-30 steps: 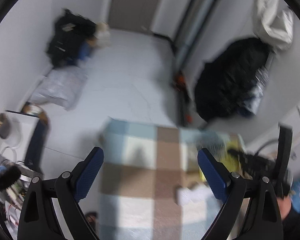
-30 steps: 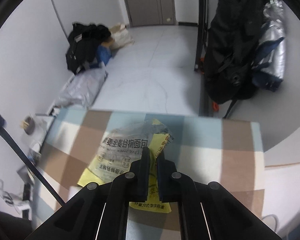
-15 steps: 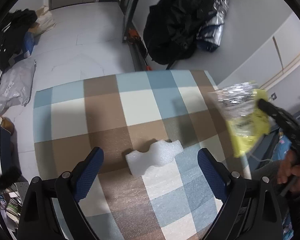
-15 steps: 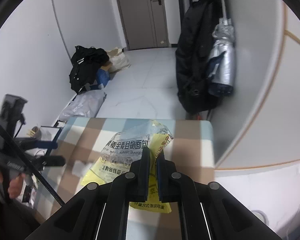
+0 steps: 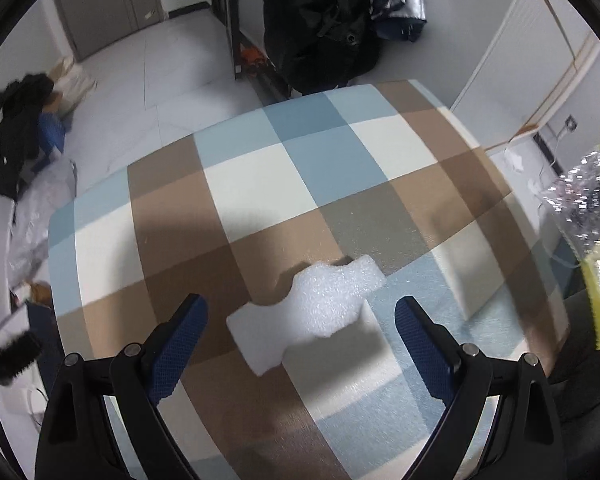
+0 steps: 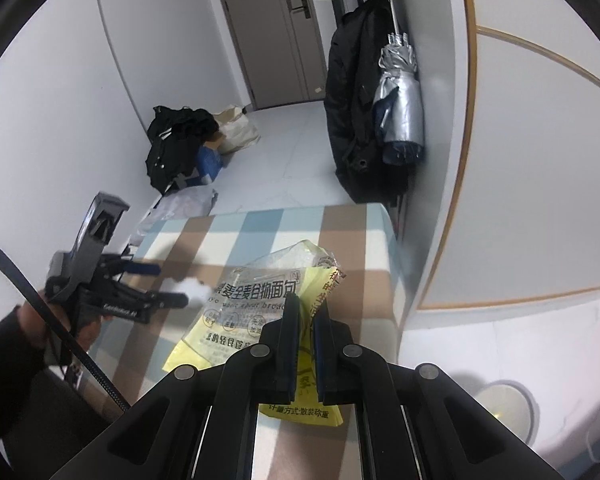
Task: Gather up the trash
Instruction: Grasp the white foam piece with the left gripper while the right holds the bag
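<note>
A white foam piece (image 5: 312,312) lies on the checkered table (image 5: 260,184). My left gripper (image 5: 300,320) is open and hangs just above it, one finger on each side; it also shows in the right wrist view (image 6: 156,284), next to the foam (image 6: 194,291). My right gripper (image 6: 306,312) is shut on a yellow and clear bread bag (image 6: 260,304), held off the table's right side. The bag also shows at the right edge of the left wrist view (image 5: 592,232).
A black coat (image 6: 352,120) and a silver umbrella (image 6: 400,100) hang by the wall past the table. Black bags (image 6: 180,148) and a grey plastic bag (image 5: 32,224) lie on the floor. A round white object (image 6: 508,408) sits on the floor at the right.
My left gripper has swung down over the table and closed in on the foam piece. My right gripper has lifted the bread bag off the table and carried it to the right.
</note>
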{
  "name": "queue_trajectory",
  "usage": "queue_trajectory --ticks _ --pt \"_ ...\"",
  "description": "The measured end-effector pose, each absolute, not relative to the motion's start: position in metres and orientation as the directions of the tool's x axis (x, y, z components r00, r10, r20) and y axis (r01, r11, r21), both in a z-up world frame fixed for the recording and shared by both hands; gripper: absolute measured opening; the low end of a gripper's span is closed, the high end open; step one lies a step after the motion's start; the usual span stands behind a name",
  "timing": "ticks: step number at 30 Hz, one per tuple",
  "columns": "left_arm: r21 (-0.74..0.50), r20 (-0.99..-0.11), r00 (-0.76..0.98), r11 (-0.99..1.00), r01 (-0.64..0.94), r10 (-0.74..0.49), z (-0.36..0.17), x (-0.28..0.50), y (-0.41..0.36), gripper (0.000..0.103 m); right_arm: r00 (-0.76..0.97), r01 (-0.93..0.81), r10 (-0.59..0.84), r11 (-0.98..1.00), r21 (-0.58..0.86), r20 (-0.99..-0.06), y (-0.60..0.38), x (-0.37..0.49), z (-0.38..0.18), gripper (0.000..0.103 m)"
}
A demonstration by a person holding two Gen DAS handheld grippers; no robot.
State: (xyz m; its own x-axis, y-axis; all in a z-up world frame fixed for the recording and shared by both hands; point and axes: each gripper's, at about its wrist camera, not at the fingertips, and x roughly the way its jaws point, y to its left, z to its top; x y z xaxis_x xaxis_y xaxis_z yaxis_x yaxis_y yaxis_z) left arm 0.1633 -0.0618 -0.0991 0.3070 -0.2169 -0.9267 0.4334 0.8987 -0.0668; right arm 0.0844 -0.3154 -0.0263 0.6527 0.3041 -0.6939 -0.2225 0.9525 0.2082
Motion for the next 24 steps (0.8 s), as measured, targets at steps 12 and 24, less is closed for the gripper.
queue_trajectory --ticks 12,24 --pt "-0.026 -0.934 0.291 0.854 0.519 -0.205 -0.103 0.15 -0.08 0.062 0.668 -0.223 0.307 0.952 0.212 -0.677 -0.328 0.053 -0.022 0.006" --pt "-0.07 -0.932 0.287 0.886 0.459 -0.222 -0.098 0.138 -0.07 0.061 0.688 -0.215 0.316 0.949 0.232 -0.653 -0.332 0.042 -0.014 0.006"
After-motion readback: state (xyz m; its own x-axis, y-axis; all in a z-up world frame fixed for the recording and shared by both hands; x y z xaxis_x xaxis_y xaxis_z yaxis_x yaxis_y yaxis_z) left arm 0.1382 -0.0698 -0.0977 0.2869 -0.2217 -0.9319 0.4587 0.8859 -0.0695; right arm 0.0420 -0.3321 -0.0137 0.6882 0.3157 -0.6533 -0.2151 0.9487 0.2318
